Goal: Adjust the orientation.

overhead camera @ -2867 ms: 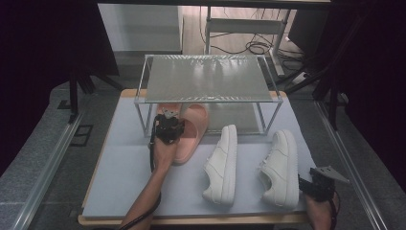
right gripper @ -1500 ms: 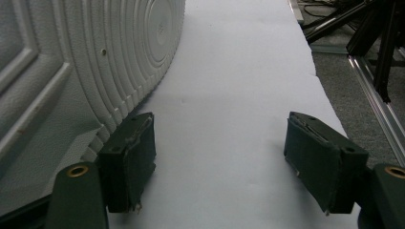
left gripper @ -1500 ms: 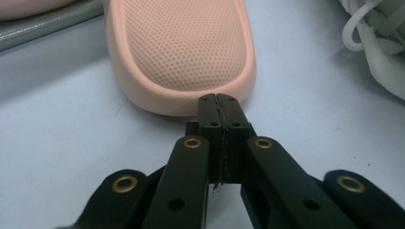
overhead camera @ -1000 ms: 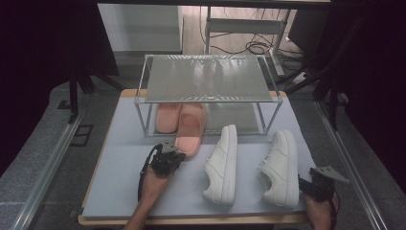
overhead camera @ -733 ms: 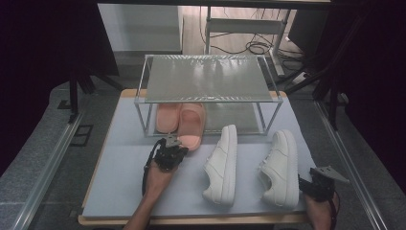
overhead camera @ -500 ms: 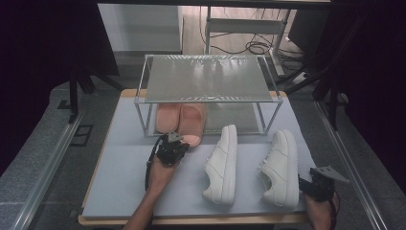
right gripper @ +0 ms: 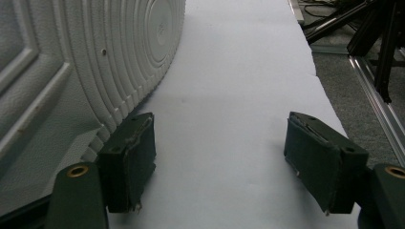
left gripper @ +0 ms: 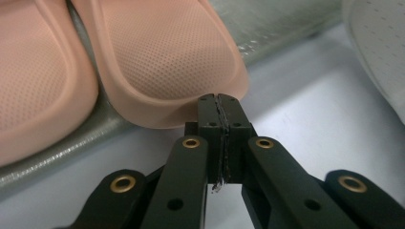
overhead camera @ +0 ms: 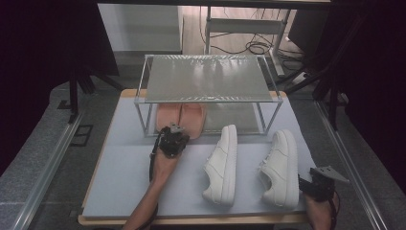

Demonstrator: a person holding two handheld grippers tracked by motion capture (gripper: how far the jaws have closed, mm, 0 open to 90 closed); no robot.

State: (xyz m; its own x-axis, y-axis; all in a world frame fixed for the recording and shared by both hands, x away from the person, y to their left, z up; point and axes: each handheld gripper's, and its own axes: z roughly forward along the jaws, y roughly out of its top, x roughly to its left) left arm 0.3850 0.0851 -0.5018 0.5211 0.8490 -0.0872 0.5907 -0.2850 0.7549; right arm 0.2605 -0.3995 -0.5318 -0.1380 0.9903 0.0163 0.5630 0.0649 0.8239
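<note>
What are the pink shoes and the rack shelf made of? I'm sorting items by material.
The pink shoes look like soft moulded foam or rubber: matte, seamless, finely dimpled surface. The rack shelf seems to be ribbed translucent plastic or glass in a shiny metal frame; which one is unclear.

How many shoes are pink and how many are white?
Pink slippers: 2, a left one and a right one, on the low shelf of the rack.
White sneakers: 2, one in the middle and one on the right, on the mat.
Total: 4 shoes.
</note>
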